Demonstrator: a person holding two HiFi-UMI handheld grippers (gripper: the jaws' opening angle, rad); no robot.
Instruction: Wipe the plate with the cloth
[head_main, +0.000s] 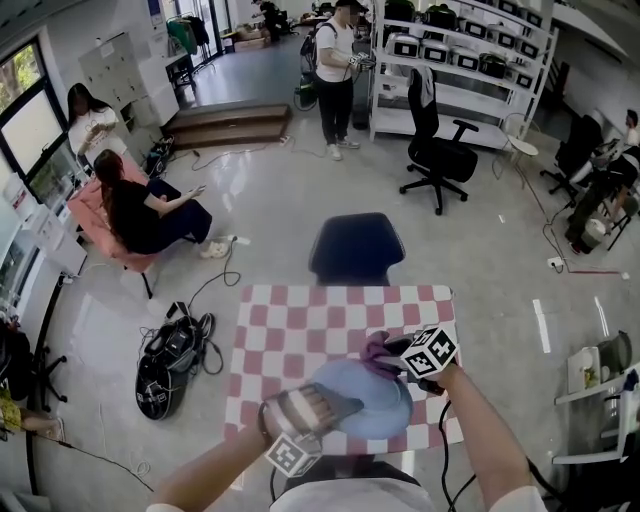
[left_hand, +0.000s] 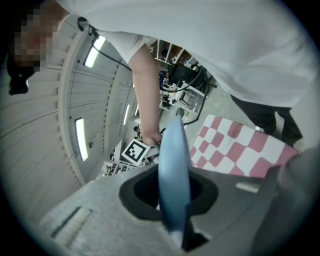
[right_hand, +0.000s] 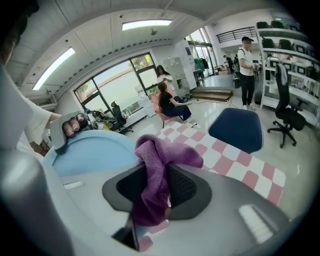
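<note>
Left claw (left_hand: 172, 196): clenched on the rim of the light blue plate (left_hand: 175, 162), one jaw on either face of it.
Right claw (right_hand: 156, 192): closed on a bunched purple cloth (right_hand: 159, 167), which fills the gap between the jaws and flops forward over their tips.
Plate, position: over the near half of the pink-and-white checkered surface (head_main: 300, 320), straight in front of the person (whether it rests on the surface or is lifted clear of it cannot be told).
Plate, facing: its broad face is turned up toward the head view. In the left gripper view it shows edge-on, a thin blue blade running straight away along the jaws.
Cloth, position: at the plate's far right rim in the head view, just beside the plate in the right gripper view.
Left forearm (head_main: 200, 478): comes in from the lower left and slants up to the right, the hand wrapped round the claw's grip at the plate's near edge.
Right forearm (head_main: 480, 420): comes in from the lower right and slants up to the left, the claw pointing left across the plate's far side.
Beyond the surface: a dark blue chair (head_main: 357, 248) at its far edge.
</note>
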